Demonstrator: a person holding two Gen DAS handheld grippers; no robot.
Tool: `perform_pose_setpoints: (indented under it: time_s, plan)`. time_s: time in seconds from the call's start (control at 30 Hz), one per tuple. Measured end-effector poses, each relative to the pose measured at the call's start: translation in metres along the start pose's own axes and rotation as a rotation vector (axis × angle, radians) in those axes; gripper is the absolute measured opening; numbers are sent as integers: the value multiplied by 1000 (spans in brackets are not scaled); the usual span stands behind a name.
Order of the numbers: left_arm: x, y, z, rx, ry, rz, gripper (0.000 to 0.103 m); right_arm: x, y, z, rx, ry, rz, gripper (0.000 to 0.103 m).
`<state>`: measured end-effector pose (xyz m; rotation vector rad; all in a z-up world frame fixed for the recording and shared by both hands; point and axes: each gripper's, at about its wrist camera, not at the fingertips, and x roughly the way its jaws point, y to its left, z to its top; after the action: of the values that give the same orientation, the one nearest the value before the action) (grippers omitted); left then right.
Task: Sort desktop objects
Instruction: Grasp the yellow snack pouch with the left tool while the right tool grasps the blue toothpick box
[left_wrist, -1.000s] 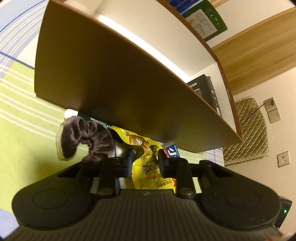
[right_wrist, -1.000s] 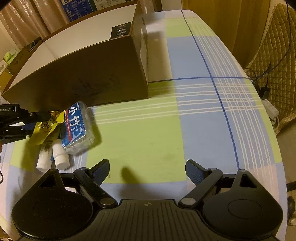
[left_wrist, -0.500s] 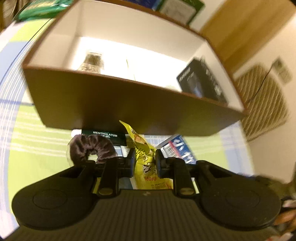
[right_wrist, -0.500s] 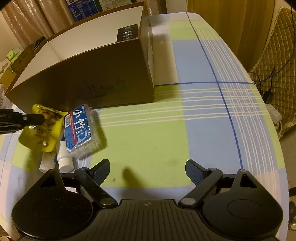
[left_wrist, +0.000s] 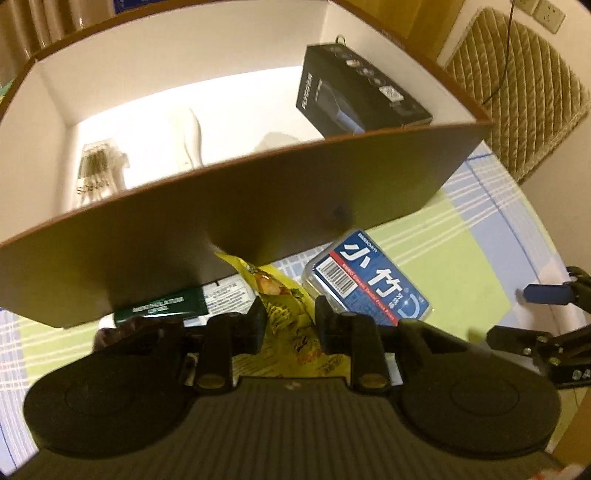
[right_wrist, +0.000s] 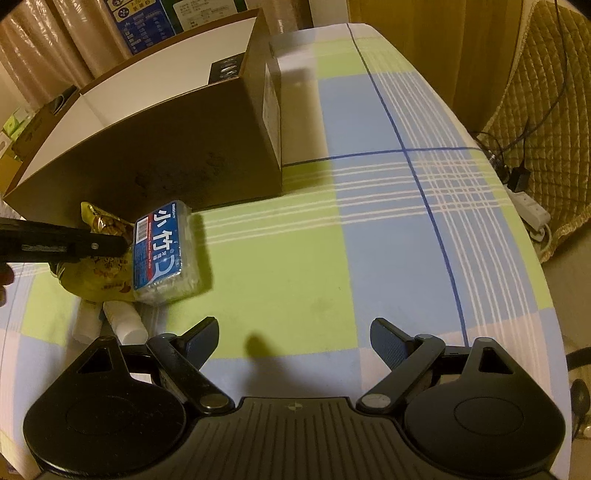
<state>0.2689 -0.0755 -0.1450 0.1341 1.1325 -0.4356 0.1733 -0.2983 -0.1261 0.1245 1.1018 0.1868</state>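
Note:
My left gripper (left_wrist: 287, 314) is shut on a yellow snack packet (left_wrist: 284, 310) and holds it lifted in front of the brown cardboard box (left_wrist: 236, 206). The right wrist view shows the packet (right_wrist: 99, 258) hanging from the left gripper's fingers (right_wrist: 74, 245). A blue floss-pick pack (left_wrist: 369, 284) lies on the cloth beside it and also shows in the right wrist view (right_wrist: 164, 251). A green Mentholatum box (left_wrist: 162, 306) lies under the box's front wall. My right gripper (right_wrist: 293, 339) is open and empty above the checked cloth.
The box holds a black carton (left_wrist: 354, 92), a white object (left_wrist: 190, 136) and a clear packet (left_wrist: 96, 170). Two white bottles (right_wrist: 122, 321) lie near the front left. A quilted chair (right_wrist: 546, 110) and a power strip (right_wrist: 532, 210) are past the table's right edge.
My left gripper has risen with the yellow packet, so the view now looks over the box's front wall into its inside. The right gripper has moved slightly closer to the floss pack.

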Motion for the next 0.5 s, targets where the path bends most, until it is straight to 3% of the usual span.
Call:
perform_pose_setpoints:
  time_s: [0.23,0.5]
  plan:
    - [-5,4,-9,-13,-18,4,20,-7,-2,-4,3,-9,-4,87]
    - [-45,9,-19,-4,-100,36,20,-7,9,2,-34,-26,19,87]
